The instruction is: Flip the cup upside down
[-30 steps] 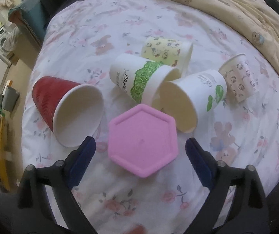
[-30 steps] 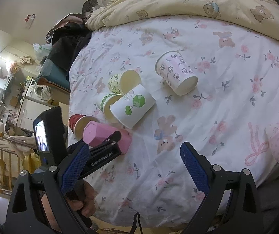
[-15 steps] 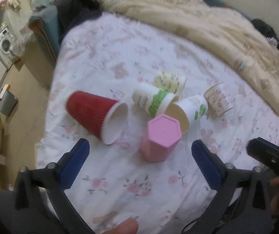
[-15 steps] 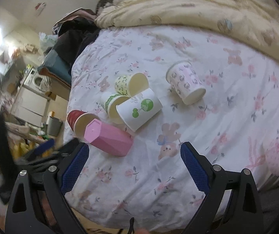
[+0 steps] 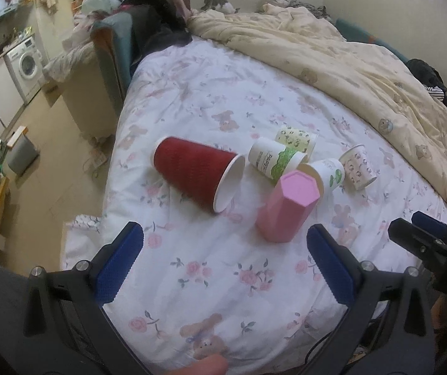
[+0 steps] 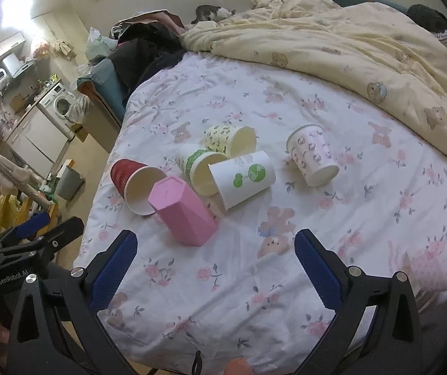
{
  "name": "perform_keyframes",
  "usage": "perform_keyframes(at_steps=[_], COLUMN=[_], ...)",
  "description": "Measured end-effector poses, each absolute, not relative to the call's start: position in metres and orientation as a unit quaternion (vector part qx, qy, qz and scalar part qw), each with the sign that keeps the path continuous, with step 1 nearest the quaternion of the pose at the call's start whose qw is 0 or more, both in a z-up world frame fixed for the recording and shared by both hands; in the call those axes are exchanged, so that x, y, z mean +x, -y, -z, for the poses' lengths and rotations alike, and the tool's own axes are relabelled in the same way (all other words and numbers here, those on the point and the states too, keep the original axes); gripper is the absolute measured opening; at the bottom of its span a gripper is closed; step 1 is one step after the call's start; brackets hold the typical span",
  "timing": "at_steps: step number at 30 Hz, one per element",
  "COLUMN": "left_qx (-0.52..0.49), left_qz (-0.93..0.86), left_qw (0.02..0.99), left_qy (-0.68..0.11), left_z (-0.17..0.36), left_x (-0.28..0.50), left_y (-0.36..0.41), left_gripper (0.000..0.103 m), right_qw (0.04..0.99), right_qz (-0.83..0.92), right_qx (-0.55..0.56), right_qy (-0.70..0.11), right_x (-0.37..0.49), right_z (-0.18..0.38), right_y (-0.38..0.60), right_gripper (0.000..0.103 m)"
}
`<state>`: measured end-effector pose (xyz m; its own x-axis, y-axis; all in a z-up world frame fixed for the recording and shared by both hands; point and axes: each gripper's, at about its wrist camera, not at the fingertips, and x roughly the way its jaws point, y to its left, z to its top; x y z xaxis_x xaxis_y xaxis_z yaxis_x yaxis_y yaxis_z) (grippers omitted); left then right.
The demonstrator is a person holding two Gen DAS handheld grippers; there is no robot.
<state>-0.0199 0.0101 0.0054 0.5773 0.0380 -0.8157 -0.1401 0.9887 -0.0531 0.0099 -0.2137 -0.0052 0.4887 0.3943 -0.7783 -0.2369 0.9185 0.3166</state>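
A pink hexagonal cup [image 5: 286,207] stands upside down on the flowered bedsheet, closed base up; it also shows in the right wrist view [image 6: 182,215]. My left gripper [image 5: 223,262] is open and empty, a short way back from it. My right gripper [image 6: 215,265] is open and empty, near the bed's front edge, and it shows at the right of the left wrist view [image 5: 426,243]. A red cup [image 5: 198,176] lies on its side left of the pink cup.
Several paper cups lie on their sides behind the pink cup: a green-leaf one [image 6: 198,168], a white one with green circles [image 6: 243,182], a yellow patterned one [image 6: 231,140] and a pink patterned one [image 6: 312,156]. A cream duvet [image 6: 348,40] covers the bed's far side. The floor drops off at left.
My left gripper has pulled back and up from the pink cup, which stays upside down on the sheet. My right gripper has stayed open, shifting a little.
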Motion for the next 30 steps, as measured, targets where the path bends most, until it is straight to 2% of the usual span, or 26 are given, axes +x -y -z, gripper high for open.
perform_keyframes(at_steps=[13, 30], left_qx=[-0.087, -0.08], left_qz=[-0.057, -0.052], left_qw=[0.885, 0.883], left_qy=[-0.454, -0.46], left_z=[-0.002, 0.0], left_x=[-0.014, -0.015], left_y=[-0.016, -0.011], left_gripper=[0.103, 0.103], right_qw=[0.853, 0.854], right_qz=[-0.17, -0.174], right_qx=[0.068, 0.063], right_qy=[-0.488, -0.487], right_x=[0.018, 0.018], right_z=[0.019, 0.019], right_y=[0.204, 0.202], right_gripper=[0.103, 0.103])
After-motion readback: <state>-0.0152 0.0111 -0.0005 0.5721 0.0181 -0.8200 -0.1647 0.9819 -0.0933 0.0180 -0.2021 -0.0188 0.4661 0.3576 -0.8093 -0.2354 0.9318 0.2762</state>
